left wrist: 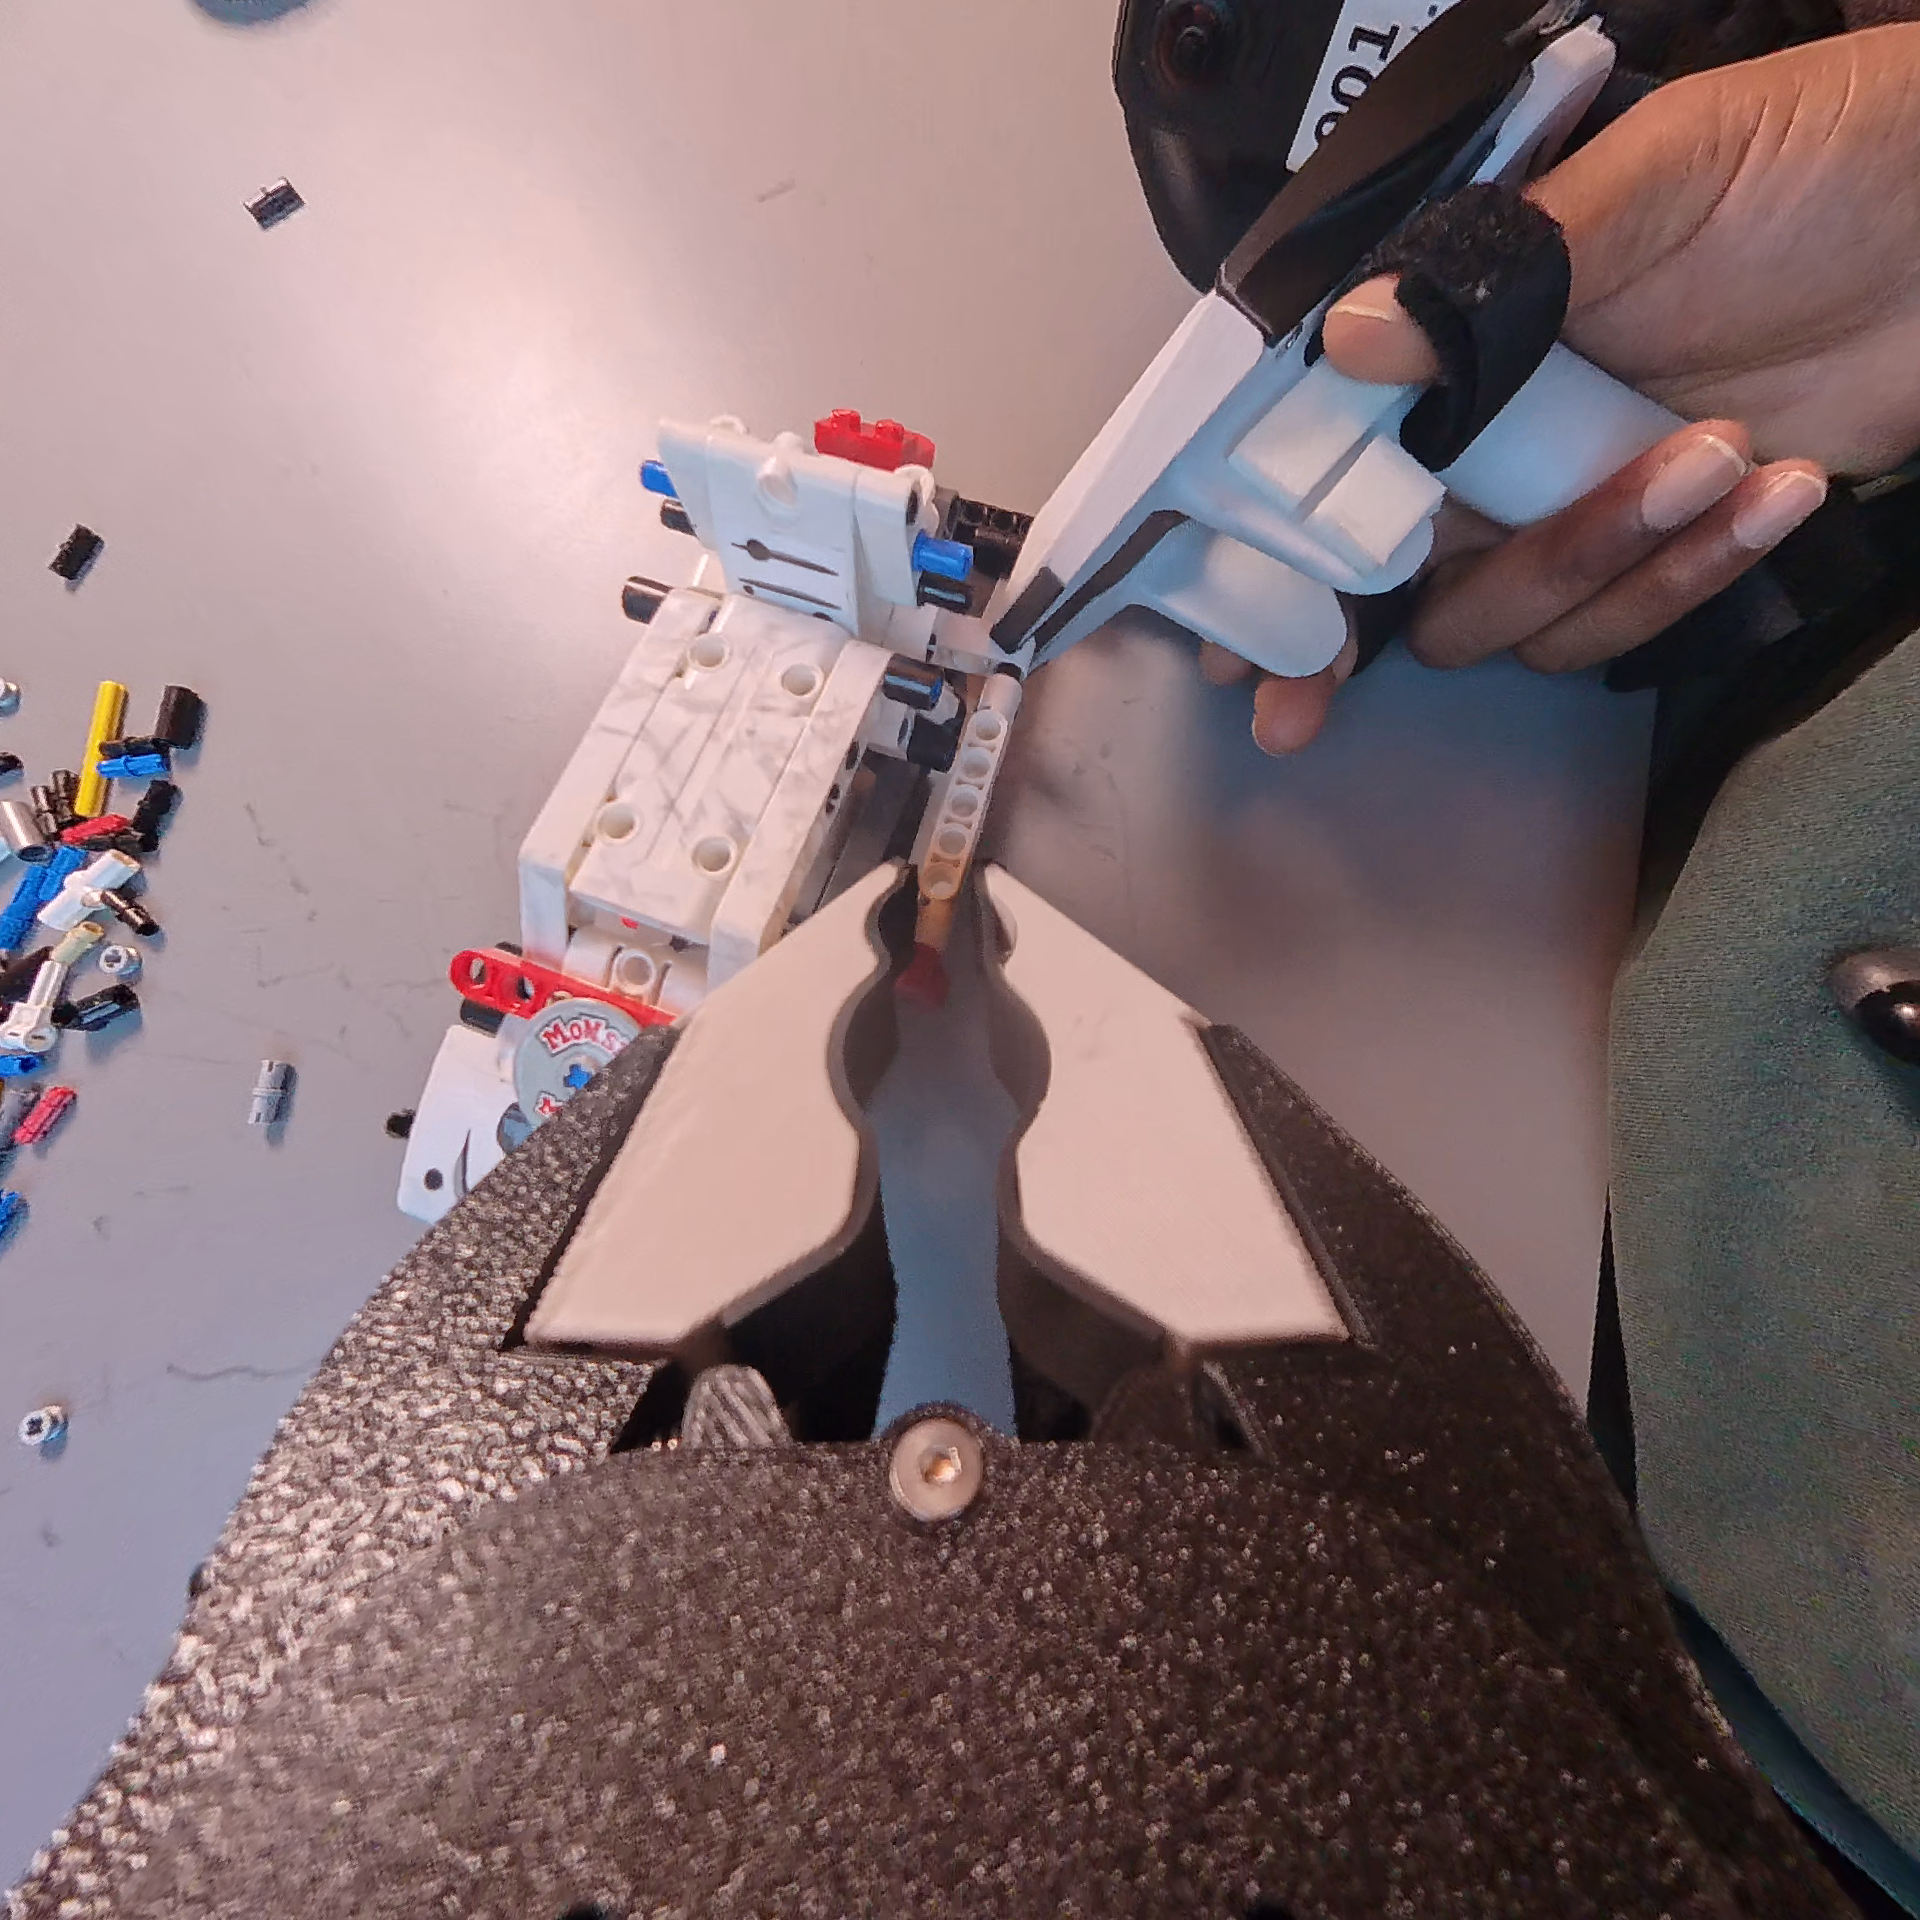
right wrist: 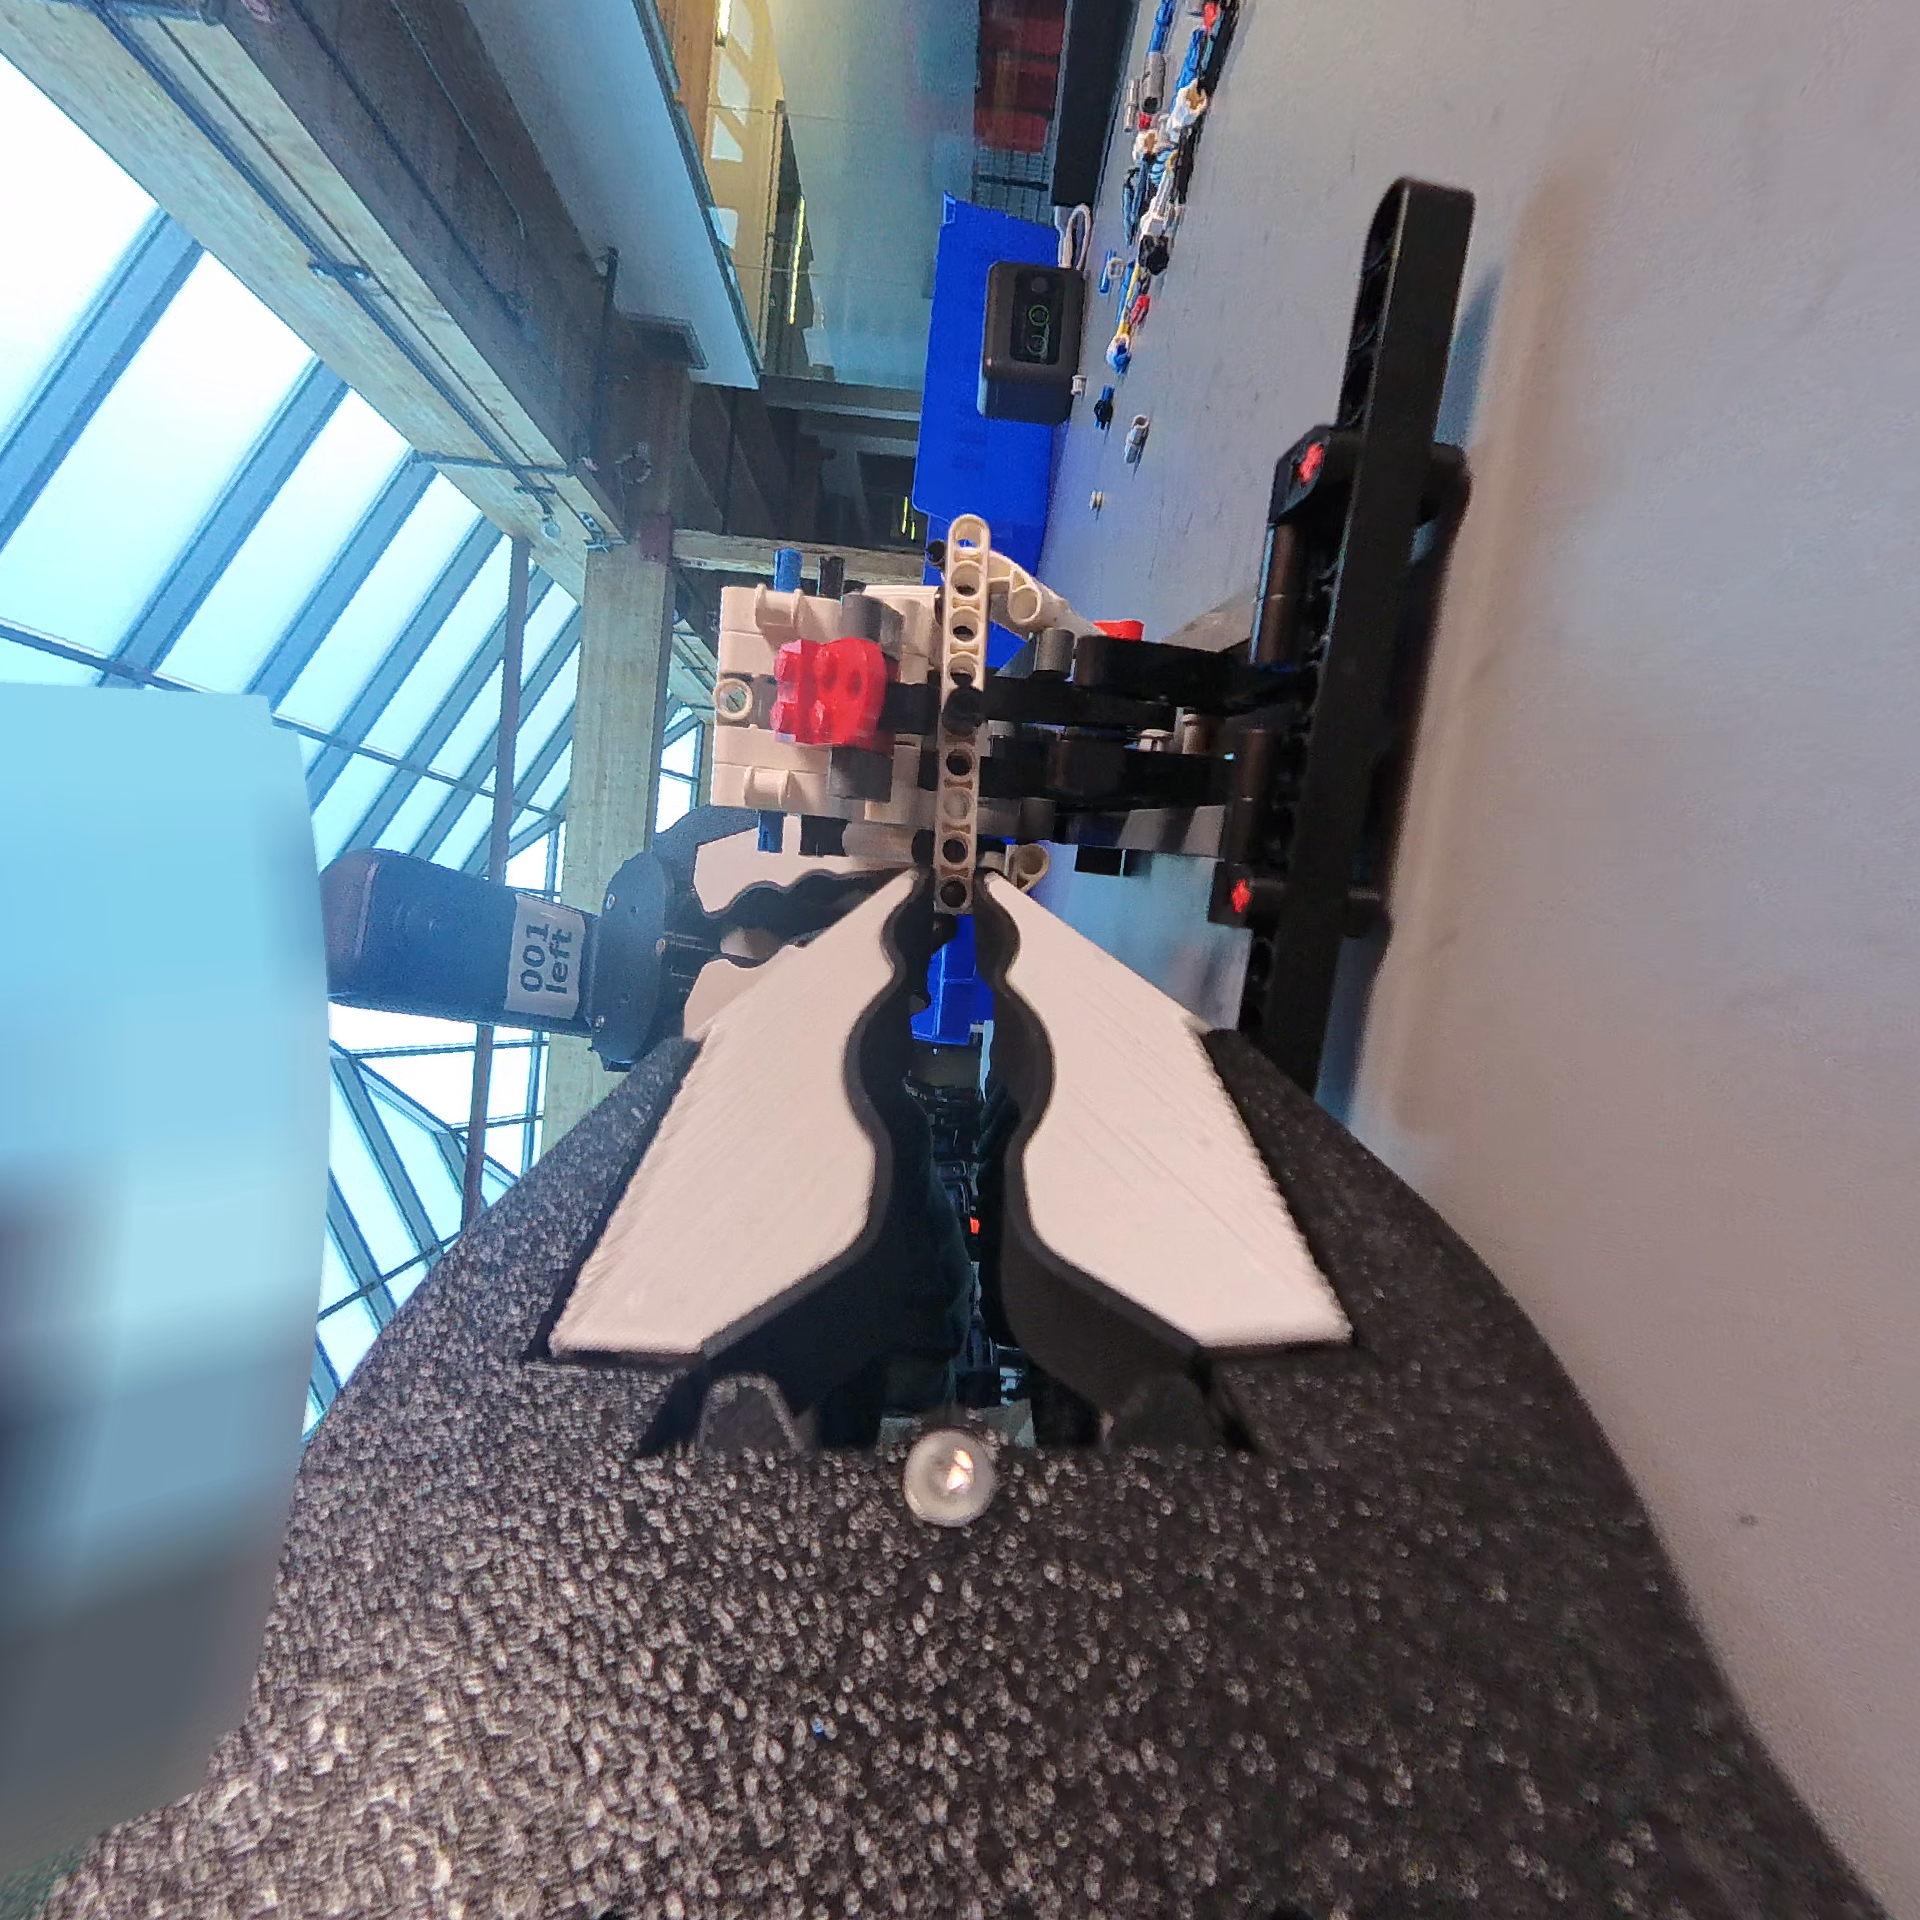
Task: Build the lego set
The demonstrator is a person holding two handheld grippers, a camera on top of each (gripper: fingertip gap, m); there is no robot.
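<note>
The partly built white Lego vehicle [left wrist: 717, 769] lies on the grey table, with a red brick [left wrist: 873, 436] on top and a red beam [left wrist: 540, 982] at its near end. A long white beam with holes [left wrist: 971, 790] runs along its right side. My left gripper [left wrist: 940, 883] is shut on the near end of this beam. My right gripper [left wrist: 1013, 649], held by a hand, pinches the far end. In the right wrist view the right gripper [right wrist: 951, 894] is shut on the white beam [right wrist: 961, 707], which is pinned to the model [right wrist: 821, 707] above its black frame [right wrist: 1351, 623]. The left gripper [right wrist: 727, 914] shows behind.
Several loose small Lego parts [left wrist: 83, 883] lie scattered at the left of the table [left wrist: 416, 364]. A person's green-clothed body [left wrist: 1766, 1039] is close on the right. In the right wrist view a blue bin [right wrist: 966, 436], a small black device [right wrist: 1029, 332] and more loose parts [right wrist: 1164, 156] sit farther off. My hands' fingertips stand some 5 cm from each other.
</note>
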